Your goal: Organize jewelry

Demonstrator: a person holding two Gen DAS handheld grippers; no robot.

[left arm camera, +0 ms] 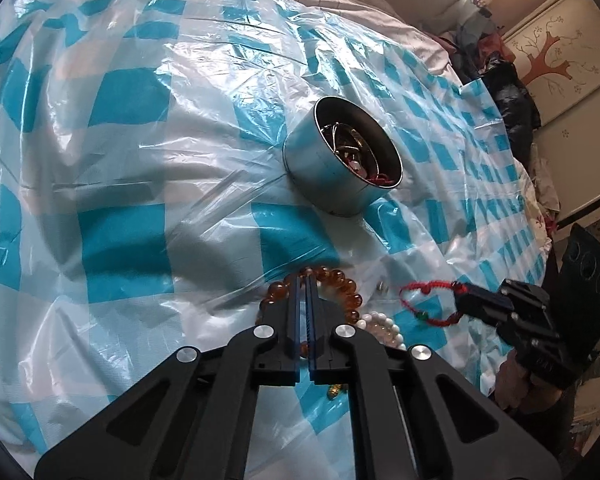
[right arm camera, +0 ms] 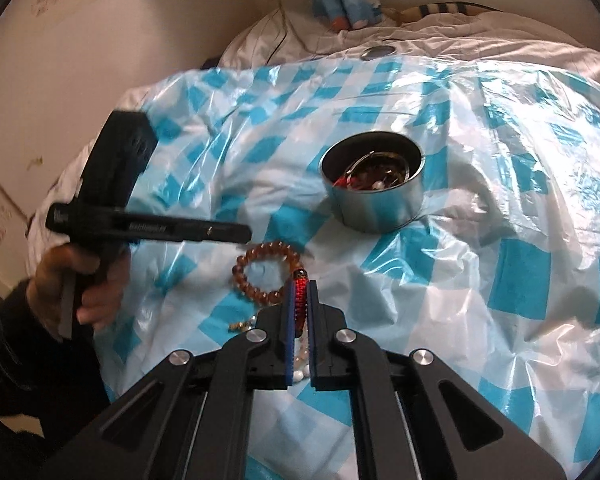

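Observation:
A round metal tin (left arm camera: 332, 188) (right arm camera: 380, 210) stands open on the blue-and-white checked plastic sheet (left arm camera: 123, 240), with several jewelry pieces inside. My left gripper (left arm camera: 306, 278) (right arm camera: 245, 235) is shut, with nothing visible between its pads. Its tips hover over an amber bead bracelet (left arm camera: 350, 284) (right arm camera: 259, 252) lying on the sheet. My right gripper (right arm camera: 300, 282) (left arm camera: 462, 289) is shut on a red cord bracelet (left arm camera: 416, 304) (right arm camera: 300, 294), whose loop hangs above the sheet. A white bead bracelet (left arm camera: 382, 322) lies beside the amber one.
A small gold piece (left arm camera: 334, 392) (right arm camera: 235, 326) and a tiny silver item (left arm camera: 382, 287) lie near the bracelets. The tin's lid (right arm camera: 376, 52) rests at the sheet's far edge. The sheet covers a rumpled bed; a person's hand (right arm camera: 95, 292) holds the left gripper.

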